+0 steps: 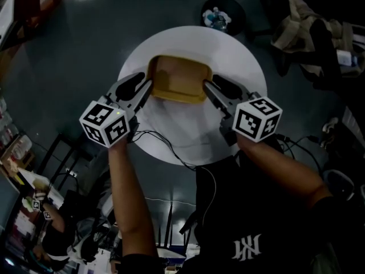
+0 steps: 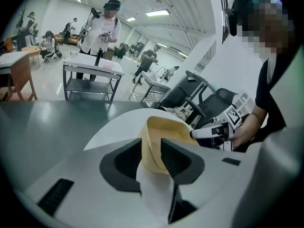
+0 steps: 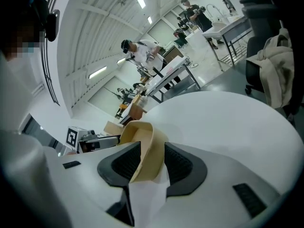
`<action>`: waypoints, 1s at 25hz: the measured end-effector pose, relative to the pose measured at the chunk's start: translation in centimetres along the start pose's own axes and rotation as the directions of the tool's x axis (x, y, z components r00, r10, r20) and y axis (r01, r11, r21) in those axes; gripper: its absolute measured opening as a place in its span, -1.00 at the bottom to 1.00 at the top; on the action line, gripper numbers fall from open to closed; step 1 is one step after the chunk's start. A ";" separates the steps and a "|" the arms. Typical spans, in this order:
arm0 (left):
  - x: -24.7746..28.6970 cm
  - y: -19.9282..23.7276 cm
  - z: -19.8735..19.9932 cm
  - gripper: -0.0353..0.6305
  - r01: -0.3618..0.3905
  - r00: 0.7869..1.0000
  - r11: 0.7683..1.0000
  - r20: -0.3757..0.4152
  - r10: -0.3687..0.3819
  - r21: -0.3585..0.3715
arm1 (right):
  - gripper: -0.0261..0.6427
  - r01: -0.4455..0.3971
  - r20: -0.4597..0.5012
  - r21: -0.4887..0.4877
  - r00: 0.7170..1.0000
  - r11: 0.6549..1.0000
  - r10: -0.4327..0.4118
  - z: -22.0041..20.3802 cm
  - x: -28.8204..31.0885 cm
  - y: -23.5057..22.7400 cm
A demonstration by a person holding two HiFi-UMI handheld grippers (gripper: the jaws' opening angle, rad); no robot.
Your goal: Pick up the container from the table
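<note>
The container (image 1: 177, 81), a shallow tan tub, sits on the round white worktop (image 1: 239, 56), near its middle and a little toward the far side. You hold one tool at each end of it. Your left hand-held gripper (image 1: 145, 88) is at the container's left rim and your right hand-held gripper (image 1: 212, 88) is at its right rim; both slope down toward the tub.

In the left gripper view the jaws stand wide. The thin wall of the container rises between them, just beside the pad at the right of that view, with a clear gap at the other side. In the right gripper view the jaws stand wide too. There the wall goes up between them and leans toward the pad at the left of that view, and the pads do not squeeze it. So neither tool grips the container.

A thin black cable (image 1: 165, 147) lies across the near part of the worktop, starting beside the marker cube (image 1: 105, 123) of your left tool. Beyond the worktop, at the right, a dark chair (image 1: 322, 50) with a light jacket (image 1: 296, 24) over it stands on the grey floor (image 1: 74, 50)
</note>
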State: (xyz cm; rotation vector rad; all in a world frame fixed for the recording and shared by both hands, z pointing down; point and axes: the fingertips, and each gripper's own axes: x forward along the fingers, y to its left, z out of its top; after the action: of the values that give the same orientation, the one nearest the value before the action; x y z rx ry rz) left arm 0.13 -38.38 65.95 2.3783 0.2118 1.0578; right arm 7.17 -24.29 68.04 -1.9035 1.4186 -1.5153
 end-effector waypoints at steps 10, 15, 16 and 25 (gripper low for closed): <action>0.2 0.2 -0.1 -0.63 -0.003 1.000 1.000 0.004 0.003 0.022 | -0.50 0.031 -0.013 0.040 0.999 0.999 -0.031 -0.9 0.9 0.2; 0.4 0.1 0.0 -0.73 0.003 1.000 1.000 0.023 -0.003 0.008 | -0.51 0.046 -0.009 0.045 0.999 0.998 -0.046 -0.9 0.7 0.1; 0.4 0.1 0.0 -0.74 0.001 1.000 1.000 0.023 -0.002 0.007 | -0.52 0.046 -0.007 0.047 0.999 0.998 -0.046 -0.9 0.7 0.0; -0.6 -1.5 1.0 -0.84 -0.016 0.997 1.000 0.073 0.016 0.000 | -0.66 0.039 0.044 0.033 0.998 0.999 -0.040 0.8 -0.5 0.3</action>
State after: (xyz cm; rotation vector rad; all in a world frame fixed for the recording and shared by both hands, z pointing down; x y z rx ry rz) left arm 0.56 -37.67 64.24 2.4184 0.1678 0.9758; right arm 7.78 -24.26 67.20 -1.9452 1.3375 -1.4941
